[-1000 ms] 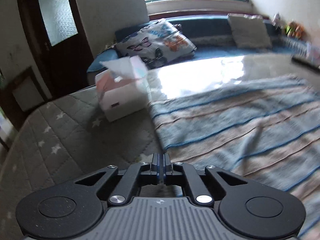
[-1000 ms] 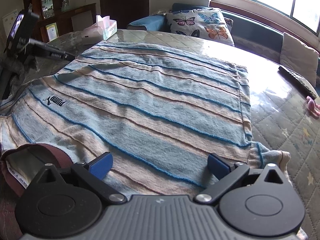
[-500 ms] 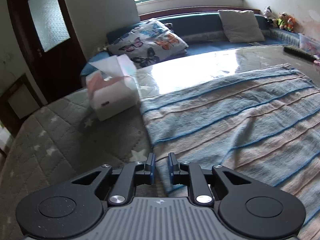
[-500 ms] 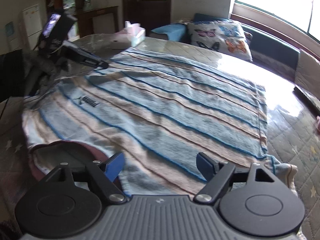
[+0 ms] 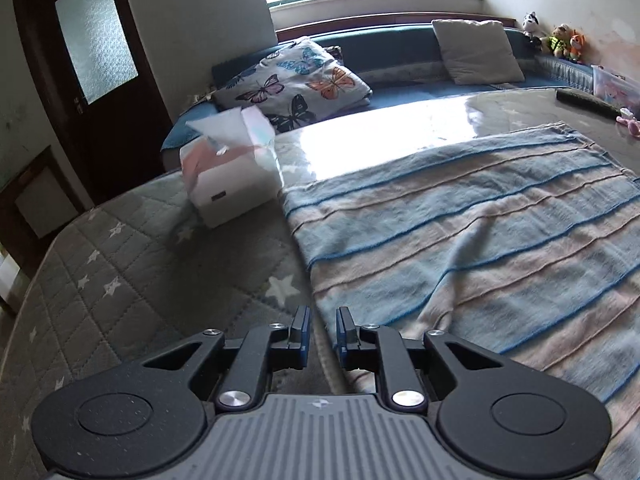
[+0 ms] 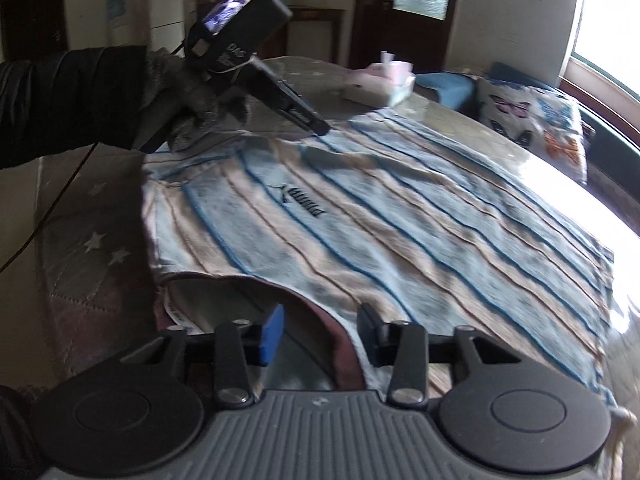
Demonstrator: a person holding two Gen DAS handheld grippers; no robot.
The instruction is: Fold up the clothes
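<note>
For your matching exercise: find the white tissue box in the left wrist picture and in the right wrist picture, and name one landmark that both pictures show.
Left wrist view: the tissue box stands left of centre on the quilted table, just beyond the striped shirt's far corner.
Right wrist view: the tissue box is small, at upper centre, beyond the shirt.
Shared landmark: the butterfly cushion.

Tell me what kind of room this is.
Probably a home living room: a window bench with a butterfly cushion, soft toys on its ledge, and a quilted table cover under a striped sweater.
</note>
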